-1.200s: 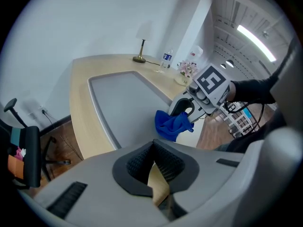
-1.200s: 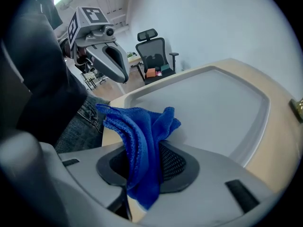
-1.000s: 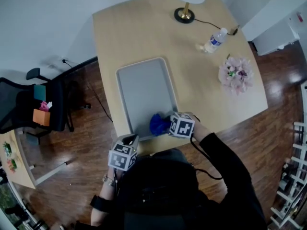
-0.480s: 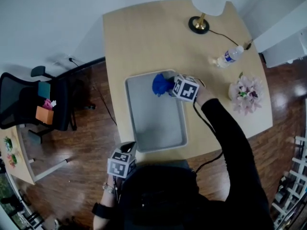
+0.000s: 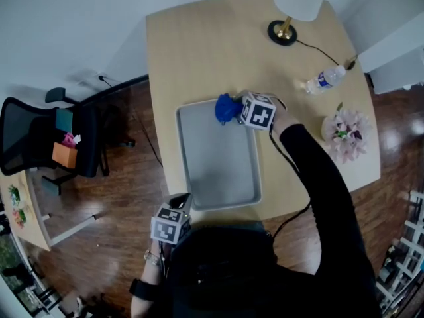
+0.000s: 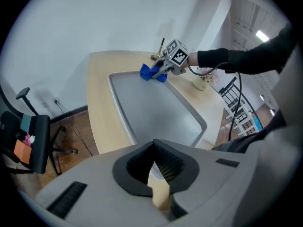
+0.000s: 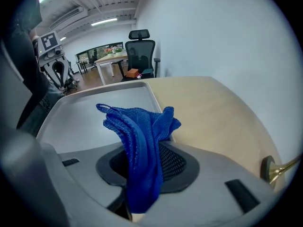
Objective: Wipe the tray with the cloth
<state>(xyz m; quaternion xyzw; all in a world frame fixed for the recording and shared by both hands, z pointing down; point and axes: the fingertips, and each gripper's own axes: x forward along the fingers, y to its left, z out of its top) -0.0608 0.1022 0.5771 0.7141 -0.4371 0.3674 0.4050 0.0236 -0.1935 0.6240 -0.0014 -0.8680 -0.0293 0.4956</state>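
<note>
Right tool [image 7: 144, 174] pinches cloth [image 7: 139, 131]; left tool [image 6: 154, 167] closed.

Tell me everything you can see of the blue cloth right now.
The cloth is bright blue with a knitted, mesh-like weave, bunched into loose folds. The right gripper is shut on it, and the free end sticks out beyond the jaws. It sits at the far edge of the grey tray, near the tray's right corner. Whether it presses on the tray cannot be told. Nothing else touches it.
</note>
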